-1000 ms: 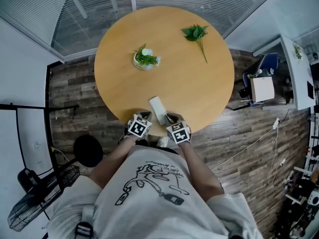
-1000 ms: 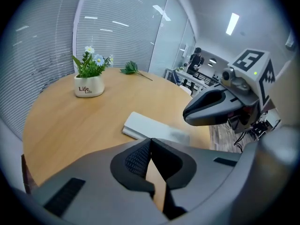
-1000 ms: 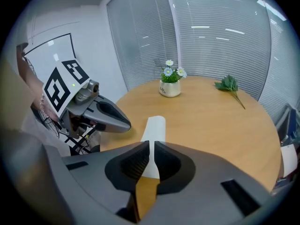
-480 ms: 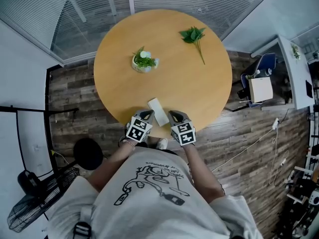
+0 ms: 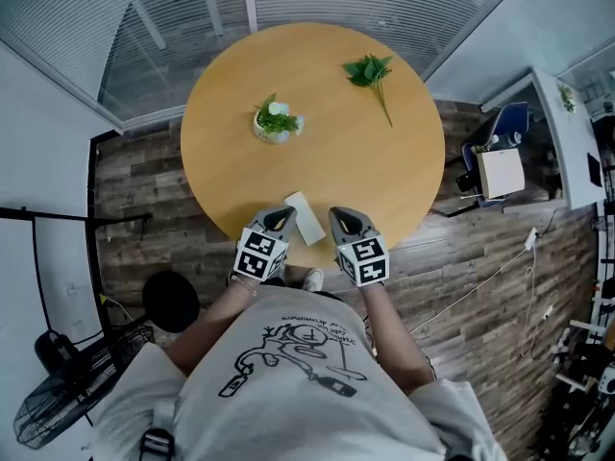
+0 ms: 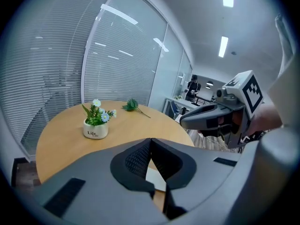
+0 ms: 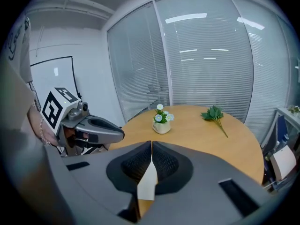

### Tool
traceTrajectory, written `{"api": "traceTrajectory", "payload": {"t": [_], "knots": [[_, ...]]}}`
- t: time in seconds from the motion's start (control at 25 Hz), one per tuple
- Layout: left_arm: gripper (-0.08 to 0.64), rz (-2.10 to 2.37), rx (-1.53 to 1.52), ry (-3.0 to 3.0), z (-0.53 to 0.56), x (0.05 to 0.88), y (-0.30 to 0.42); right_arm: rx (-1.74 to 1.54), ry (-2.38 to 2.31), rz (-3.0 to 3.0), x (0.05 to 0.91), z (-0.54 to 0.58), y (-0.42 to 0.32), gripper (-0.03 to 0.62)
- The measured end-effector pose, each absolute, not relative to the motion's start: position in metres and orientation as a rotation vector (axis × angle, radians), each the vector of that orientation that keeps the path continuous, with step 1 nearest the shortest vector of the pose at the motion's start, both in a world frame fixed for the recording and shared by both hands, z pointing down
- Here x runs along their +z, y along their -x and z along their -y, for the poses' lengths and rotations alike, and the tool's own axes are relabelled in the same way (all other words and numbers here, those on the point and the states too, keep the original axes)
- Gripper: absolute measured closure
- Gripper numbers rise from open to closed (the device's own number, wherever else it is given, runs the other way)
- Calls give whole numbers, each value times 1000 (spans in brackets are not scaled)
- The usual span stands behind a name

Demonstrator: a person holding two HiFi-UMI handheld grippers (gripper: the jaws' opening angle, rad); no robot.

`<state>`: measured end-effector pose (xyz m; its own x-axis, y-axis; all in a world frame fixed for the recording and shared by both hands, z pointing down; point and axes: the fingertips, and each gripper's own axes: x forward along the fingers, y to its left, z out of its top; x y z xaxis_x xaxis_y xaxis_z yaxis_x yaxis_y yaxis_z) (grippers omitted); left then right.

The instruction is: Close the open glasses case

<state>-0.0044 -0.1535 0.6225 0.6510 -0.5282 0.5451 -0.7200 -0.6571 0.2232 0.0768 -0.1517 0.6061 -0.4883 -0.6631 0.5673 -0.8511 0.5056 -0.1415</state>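
A slim white glasses case (image 5: 306,218) lies flat near the front edge of the round wooden table (image 5: 384,171); its lid looks down. My left gripper (image 5: 280,217) is just left of the case and my right gripper (image 5: 340,217) just right of it, both apart from it. In the left gripper view the left gripper (image 6: 150,139) has its jaws closed tip to tip, with the case (image 6: 156,178) showing below them. The right gripper (image 7: 152,143) is also shut on nothing, with the case (image 7: 147,186) beneath it.
A small white pot of flowers (image 5: 276,120) stands at the table's left middle. A green leafy sprig (image 5: 373,71) lies at the far right. Beyond the table are window blinds, a floor fan (image 5: 58,401) at lower left and a box (image 5: 504,171) at right.
Both grippers have drawn back from the case and spread apart, left to the left, right to the right. The case stays flat on the table.
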Motion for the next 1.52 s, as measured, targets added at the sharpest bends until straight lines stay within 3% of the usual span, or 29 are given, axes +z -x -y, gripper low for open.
{"api": "traceTrajectory", "payload": {"t": [1.52], "knots": [[540,1124,82,-2703,146,371,6,309,-1395,2503,391,127,-92,580]]}}
